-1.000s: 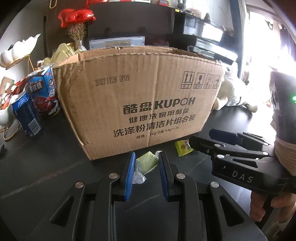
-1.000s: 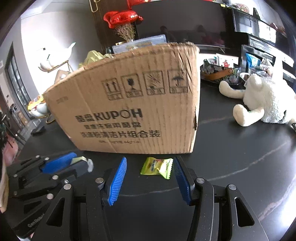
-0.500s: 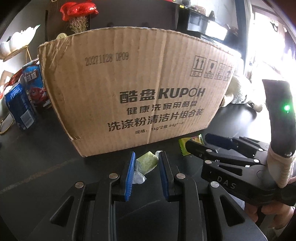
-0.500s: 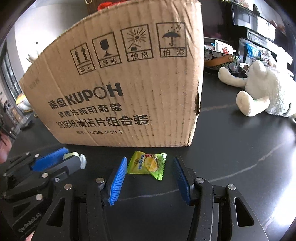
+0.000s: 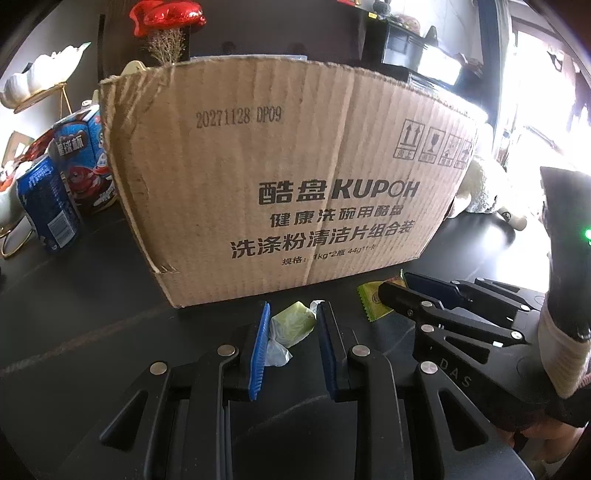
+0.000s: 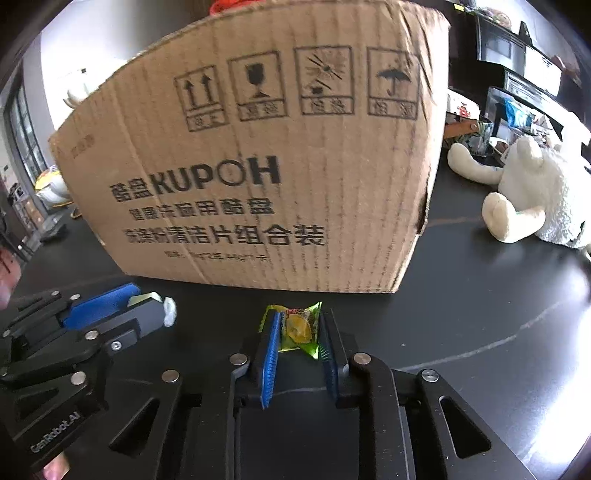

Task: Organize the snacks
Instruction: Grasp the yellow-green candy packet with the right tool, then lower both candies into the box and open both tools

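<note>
A large cardboard box point(image 5: 295, 192) printed KUPOH stands on the black table, also filling the right wrist view point(image 6: 266, 166). My left gripper point(image 5: 291, 325) is shut on a pale green wrapped candy point(image 5: 291, 323) just in front of the box. My right gripper point(image 6: 299, 328) is shut on a yellow-green candy packet point(image 6: 299, 325) low over the table by the box's right corner. The right gripper shows in the left wrist view point(image 5: 410, 291) with the packet point(image 5: 371, 302). The left gripper shows in the right wrist view point(image 6: 147, 310).
Blue snack boxes point(image 5: 79, 158) and a blue can point(image 5: 48, 210) stand left of the box. A white plush toy point(image 6: 532, 192) lies on the table to the right. Red balloons point(image 5: 166, 14) and dark shelving are behind.
My right gripper has moved forward and closed on the yellow-green packet, which lay free between its open fingers before. The left gripper stays shut on the green candy, a little closer to the box.
</note>
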The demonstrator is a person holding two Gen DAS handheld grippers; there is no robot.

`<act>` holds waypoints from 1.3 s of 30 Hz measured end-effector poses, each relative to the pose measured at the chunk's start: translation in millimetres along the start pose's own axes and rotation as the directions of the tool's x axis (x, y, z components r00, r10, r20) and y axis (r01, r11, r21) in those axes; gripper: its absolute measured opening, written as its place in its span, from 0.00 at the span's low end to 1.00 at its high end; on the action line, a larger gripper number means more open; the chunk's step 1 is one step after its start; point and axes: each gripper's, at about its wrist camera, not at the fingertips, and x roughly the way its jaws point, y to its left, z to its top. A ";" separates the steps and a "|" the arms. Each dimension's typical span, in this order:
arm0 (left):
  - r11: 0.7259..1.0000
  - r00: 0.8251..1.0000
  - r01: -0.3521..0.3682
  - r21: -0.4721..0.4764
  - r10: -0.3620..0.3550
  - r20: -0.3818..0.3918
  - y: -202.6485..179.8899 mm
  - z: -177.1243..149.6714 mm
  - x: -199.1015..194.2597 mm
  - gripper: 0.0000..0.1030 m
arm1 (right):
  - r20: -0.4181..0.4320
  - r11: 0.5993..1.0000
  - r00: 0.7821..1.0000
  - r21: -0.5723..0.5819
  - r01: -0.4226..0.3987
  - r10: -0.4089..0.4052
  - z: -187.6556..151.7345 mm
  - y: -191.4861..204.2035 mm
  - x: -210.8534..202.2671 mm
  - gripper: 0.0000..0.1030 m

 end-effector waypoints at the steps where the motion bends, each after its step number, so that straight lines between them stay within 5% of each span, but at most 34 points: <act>1: 1.000 1.000 -0.001 -0.002 0.001 0.002 2.0 1.3 -3.6 0.25 | 0.008 1.000 1.000 -0.005 -0.001 0.001 -0.1 2.1 -3.1 0.22; 22: 0.999 0.995 -0.020 -0.041 0.024 0.096 -5.3 23.0 -69.7 0.25 | 0.171 0.995 0.981 0.021 -0.094 0.089 21.8 5.8 -73.4 0.22; 39: 0.999 0.982 -0.041 -0.011 0.043 0.181 -0.6 66.8 -127.1 0.25 | 0.273 0.997 0.959 0.001 -0.082 0.079 62.3 10.1 -133.0 0.22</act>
